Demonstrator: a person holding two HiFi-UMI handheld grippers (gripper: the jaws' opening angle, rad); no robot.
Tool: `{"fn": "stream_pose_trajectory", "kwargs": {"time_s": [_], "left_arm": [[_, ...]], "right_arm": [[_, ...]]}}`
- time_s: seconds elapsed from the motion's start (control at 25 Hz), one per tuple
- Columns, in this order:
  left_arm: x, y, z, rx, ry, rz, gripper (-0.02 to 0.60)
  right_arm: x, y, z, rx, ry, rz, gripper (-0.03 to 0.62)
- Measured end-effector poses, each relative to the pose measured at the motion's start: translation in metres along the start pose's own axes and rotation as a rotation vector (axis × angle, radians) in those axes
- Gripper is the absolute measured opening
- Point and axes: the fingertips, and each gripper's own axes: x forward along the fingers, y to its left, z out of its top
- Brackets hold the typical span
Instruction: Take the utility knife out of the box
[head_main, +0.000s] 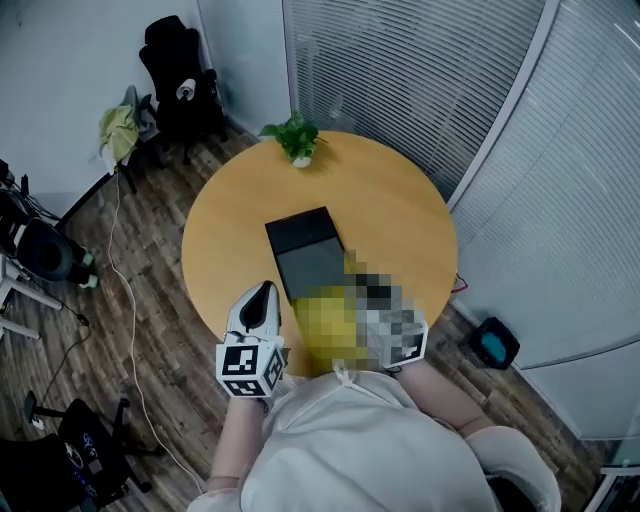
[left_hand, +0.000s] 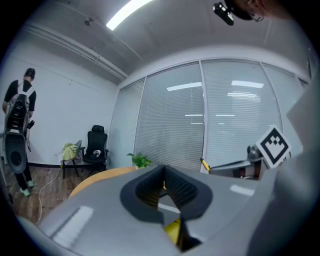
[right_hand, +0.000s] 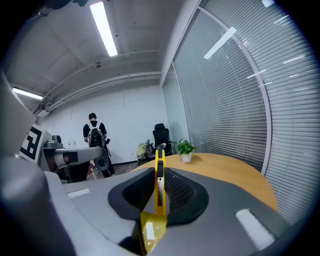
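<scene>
A yellow utility knife (right_hand: 159, 176) stands upright between the pads of my right gripper (right_hand: 159, 172), which is shut on it above the table. In the left gripper view its yellow tip (left_hand: 204, 164) sticks out of the right gripper (left_hand: 235, 166). The black box (head_main: 308, 252) lies open in the middle of the round wooden table (head_main: 400, 215), lid to the far side, grey tray toward me. My left gripper (head_main: 264, 292) hovers at the table's near edge, left of the box. Its jaws are together with nothing between them. A mosaic patch hides the right gripper's jaws in the head view.
A small potted plant (head_main: 297, 138) stands at the table's far edge. A black office chair (head_main: 180, 80) and a cloth-draped seat (head_main: 120, 130) are beyond it. A person (right_hand: 95, 134) stands across the room. Cables run over the wooden floor (head_main: 130, 300). Glass walls with blinds (head_main: 420, 80) curve round the right.
</scene>
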Motion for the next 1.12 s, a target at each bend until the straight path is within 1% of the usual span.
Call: {"fn": "stream_pose_trajectory", "kwargs": {"time_s": [0.44, 1.12], "left_arm": [[0.002, -0.006, -0.007, -0.020, 0.008, 0.009, 0.005], [0.003, -0.007, -0.024, -0.028, 0.045, 0.010, 0.005]], "right_arm": [[-0.006, 0.002, -0.009, 0.017, 0.014, 0.025, 0.063], [-0.009, 0.005, -0.018, 0.012, 0.050, 0.017, 0.063]]}}
